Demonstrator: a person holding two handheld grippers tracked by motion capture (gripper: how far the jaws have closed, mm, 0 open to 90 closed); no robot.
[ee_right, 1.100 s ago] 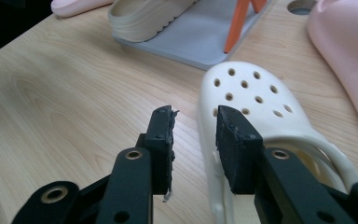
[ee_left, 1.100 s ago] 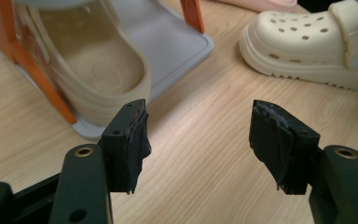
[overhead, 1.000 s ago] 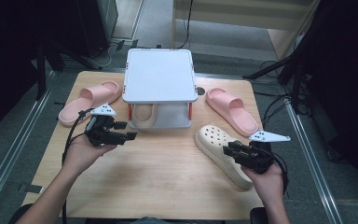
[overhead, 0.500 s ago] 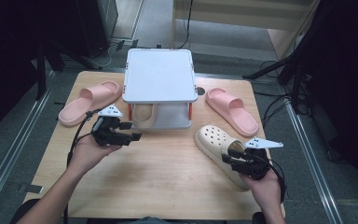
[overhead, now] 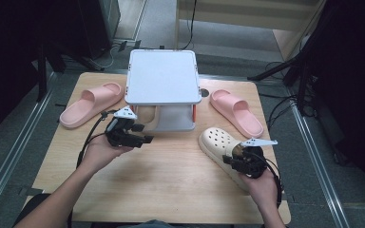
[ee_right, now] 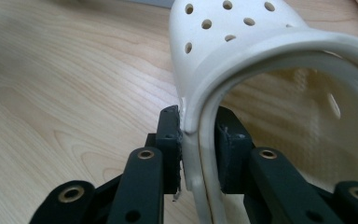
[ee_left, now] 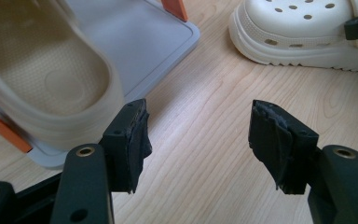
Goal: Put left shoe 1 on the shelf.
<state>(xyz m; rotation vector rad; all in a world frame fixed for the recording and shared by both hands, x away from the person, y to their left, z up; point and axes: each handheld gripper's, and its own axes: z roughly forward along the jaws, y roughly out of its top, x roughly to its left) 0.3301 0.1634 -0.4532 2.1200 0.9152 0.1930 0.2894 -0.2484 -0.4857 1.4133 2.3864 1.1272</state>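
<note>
Right hand-held gripper (ee_right: 198, 154): jaws just closed, now pinching the side wall of the cream clog (ee_right: 242, 60).
Cream clog: on the desk (overhead: 171, 175), right front.
Left hand-held gripper (ee_left: 198, 144): jaws apart, holding nothing, beside the grey rack (overhead: 161, 78).

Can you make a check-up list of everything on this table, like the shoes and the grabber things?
Surface: wooden table, flat and dry.
Job's things: cream clog on the table; second cream clog on the lower level of the grey two-level rack.
Clutter: two pink slides, left and right of the rack.
Grippers: right gripper has just been closing and pinches the clog's side wall; left gripper open, nothing between the jaws.
Cables: black cable trails from the left gripper.
Surroundings: grey floor, dark stands, metal rails.
</note>
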